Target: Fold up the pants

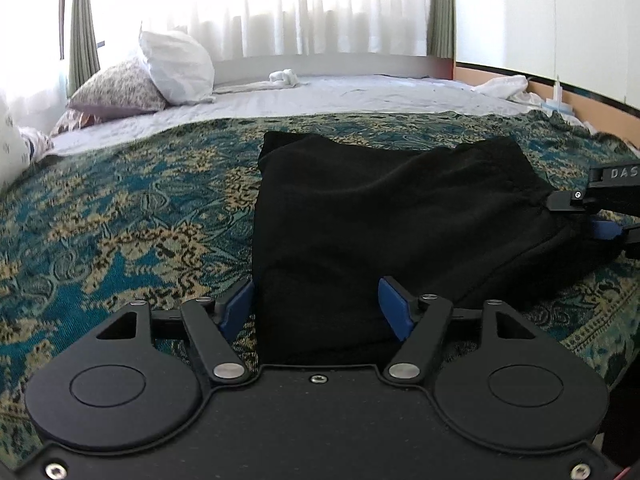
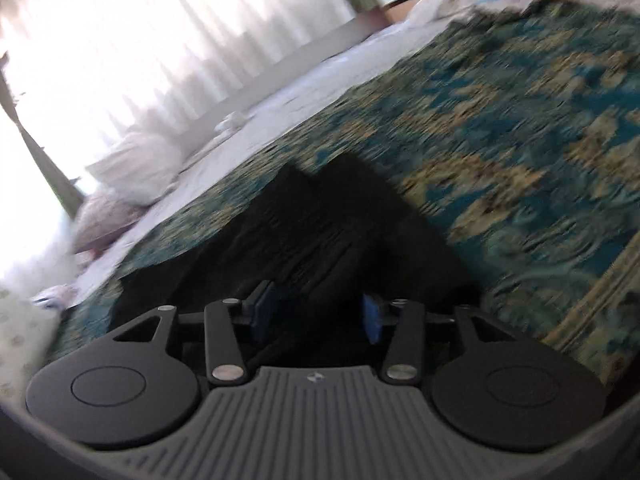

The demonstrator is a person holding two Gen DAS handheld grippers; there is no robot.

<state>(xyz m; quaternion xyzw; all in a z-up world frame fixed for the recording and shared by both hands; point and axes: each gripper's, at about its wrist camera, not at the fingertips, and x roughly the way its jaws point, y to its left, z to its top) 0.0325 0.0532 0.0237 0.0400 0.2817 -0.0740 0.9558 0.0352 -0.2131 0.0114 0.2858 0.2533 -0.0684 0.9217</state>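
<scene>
Lying on a bed, on a blue and gold blanket [image 1: 120,216], is a pair of black pants [image 1: 380,216]. They are folded into a thick bundle with a few soft bumps on top.

The left gripper [image 1: 316,308] is low and flat, just over the blanket, and looks straight ahead along the bed. Its two blue pads [image 1: 394,308] stand wide apart, one on each side of the near end of the pants. The jaws are spread and do not squeeze the cloth.

The right gripper [image 1: 600,216] comes in from the right side and meets the far right edge of the pants. From the left camera only part of it shows, with one blue pad touching the black cloth. In its own view the right gripper [image 2: 316,316] is tipped over to one side, so the bed looks slanted, and the picture is blurry. Its blue pads [image 2: 262,312] are apart, with black cloth lying between them. I cannot tell if they pinch the pants.

Behind the blanket is a white sheet [image 1: 320,96]. Near the window, a white pillow [image 1: 176,68] leans on a flowered pillow [image 1: 120,90]. White curtains [image 1: 256,8] glow with daylight.
</scene>
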